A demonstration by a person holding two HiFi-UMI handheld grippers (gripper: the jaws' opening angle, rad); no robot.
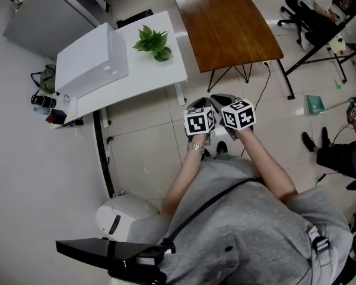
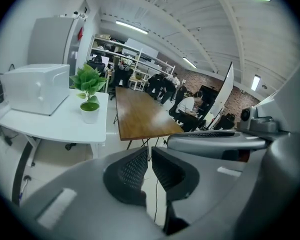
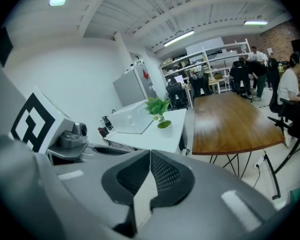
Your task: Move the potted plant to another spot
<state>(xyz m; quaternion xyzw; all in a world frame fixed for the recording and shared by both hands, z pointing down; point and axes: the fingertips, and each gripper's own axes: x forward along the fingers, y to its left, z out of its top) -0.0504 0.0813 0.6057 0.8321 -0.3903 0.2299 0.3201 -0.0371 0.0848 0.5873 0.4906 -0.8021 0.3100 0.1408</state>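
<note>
The potted plant (image 1: 154, 43), green leaves in a small white pot, stands on the white table (image 1: 160, 76) near its far right corner. It also shows in the left gripper view (image 2: 89, 98) and, smaller, in the right gripper view (image 3: 160, 112). Both grippers are held side by side in front of my chest, over the floor and well short of the table. My left gripper (image 1: 198, 104) (image 2: 149, 152) is shut with nothing in it. My right gripper (image 1: 223, 100) (image 3: 150, 153) is shut too, its tips touching, and it holds nothing.
A big white box (image 1: 92, 58) fills the left half of the white table. A brown wooden table (image 1: 225, 22) stands just to the right of it. Seated people and office chairs (image 1: 314, 10) are at the far right. A white round appliance (image 1: 124, 215) sits on the floor at my left.
</note>
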